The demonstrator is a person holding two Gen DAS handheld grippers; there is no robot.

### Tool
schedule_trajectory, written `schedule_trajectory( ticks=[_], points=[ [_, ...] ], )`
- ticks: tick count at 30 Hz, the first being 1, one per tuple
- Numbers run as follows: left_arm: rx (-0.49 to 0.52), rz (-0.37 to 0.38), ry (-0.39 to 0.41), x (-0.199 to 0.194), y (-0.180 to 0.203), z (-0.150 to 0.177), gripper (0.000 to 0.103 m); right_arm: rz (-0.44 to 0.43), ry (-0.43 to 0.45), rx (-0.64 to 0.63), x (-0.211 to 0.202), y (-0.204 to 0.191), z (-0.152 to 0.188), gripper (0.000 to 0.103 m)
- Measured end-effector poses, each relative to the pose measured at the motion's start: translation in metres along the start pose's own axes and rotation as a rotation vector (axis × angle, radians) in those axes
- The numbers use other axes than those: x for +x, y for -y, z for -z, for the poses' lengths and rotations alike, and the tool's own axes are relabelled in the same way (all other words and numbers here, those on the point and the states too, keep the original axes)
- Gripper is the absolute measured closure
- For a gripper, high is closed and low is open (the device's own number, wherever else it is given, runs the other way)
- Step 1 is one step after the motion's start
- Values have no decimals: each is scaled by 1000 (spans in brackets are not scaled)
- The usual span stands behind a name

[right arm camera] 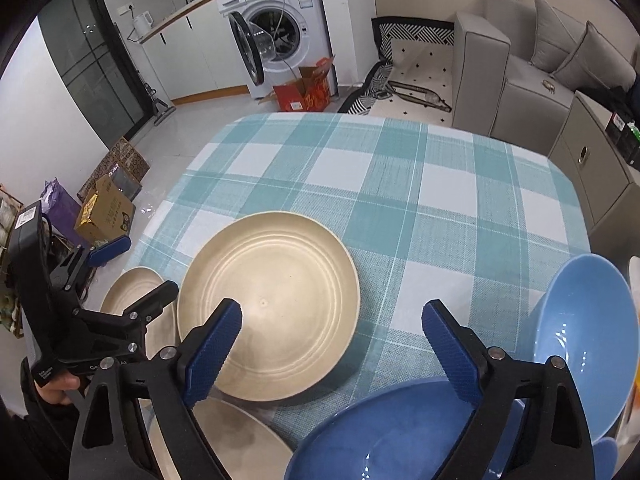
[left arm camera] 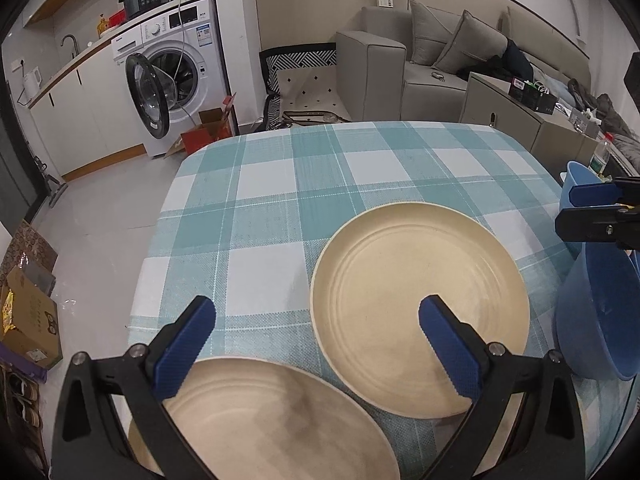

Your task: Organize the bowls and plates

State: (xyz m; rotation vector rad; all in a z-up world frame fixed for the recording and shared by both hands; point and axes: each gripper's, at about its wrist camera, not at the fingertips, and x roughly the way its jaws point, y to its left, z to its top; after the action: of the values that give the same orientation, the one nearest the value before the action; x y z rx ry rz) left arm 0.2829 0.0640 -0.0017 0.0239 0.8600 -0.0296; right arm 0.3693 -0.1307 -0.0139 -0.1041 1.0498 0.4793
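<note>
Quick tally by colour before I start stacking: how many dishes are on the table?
Beige plates: 3
Blue bowls: 2 clearly in view
Total: 5

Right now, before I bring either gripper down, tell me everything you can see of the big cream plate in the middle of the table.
The big cream plate is round and shallow, with a raised rim and faint concentric rings stepping down to a small centre dot. It looks like matte plastic or bamboo fibre, empty, with slight smudging. It lies flat and upright on the teal checked tablecloth. Its near edge seems to overlap another cream plate; whether they touch I cannot tell. Neither gripper touches it.
</note>
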Motion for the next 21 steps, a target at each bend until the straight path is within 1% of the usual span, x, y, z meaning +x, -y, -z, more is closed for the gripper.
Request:
schedule_trajectory(
  ticks=[2, 4, 7, 9, 13, 15, 17, 18, 21],
  points=[
    [6, 4, -15, 5, 1, 1, 2, 0, -25, 2, 10, 1, 0, 9],
    [6, 6, -28, 9, 2, 1, 7, 1, -45, 4, 17, 2, -1, 9],
    [3, 18, -53, 16, 3, 1, 10, -11, -76, 9, 27, 3, -1, 10],
    [2, 26, -67, 21, 3, 1, 13, -17, -93, 14, 32, 4, -1, 14],
    [0, 34, -88, 27, 4, 1, 13, -20, -125, 6, 42, 2, -3, 17],
    [4, 36, -95, 29, 5, 2, 14, -19, -136, 10, 45, 2, -4, 20],
    [9, 38, -102, 31, 6, 2, 19, -21, -151, 12, 50, 1, -4, 22],
    [8, 41, -107, 32, 6, 1, 26, -21, -160, 12, 52, 0, -4, 23],
    [0, 52, -135, 37, 5, 3, 31, -33, -187, 15, 58, -1, -5, 26]
  ],
)
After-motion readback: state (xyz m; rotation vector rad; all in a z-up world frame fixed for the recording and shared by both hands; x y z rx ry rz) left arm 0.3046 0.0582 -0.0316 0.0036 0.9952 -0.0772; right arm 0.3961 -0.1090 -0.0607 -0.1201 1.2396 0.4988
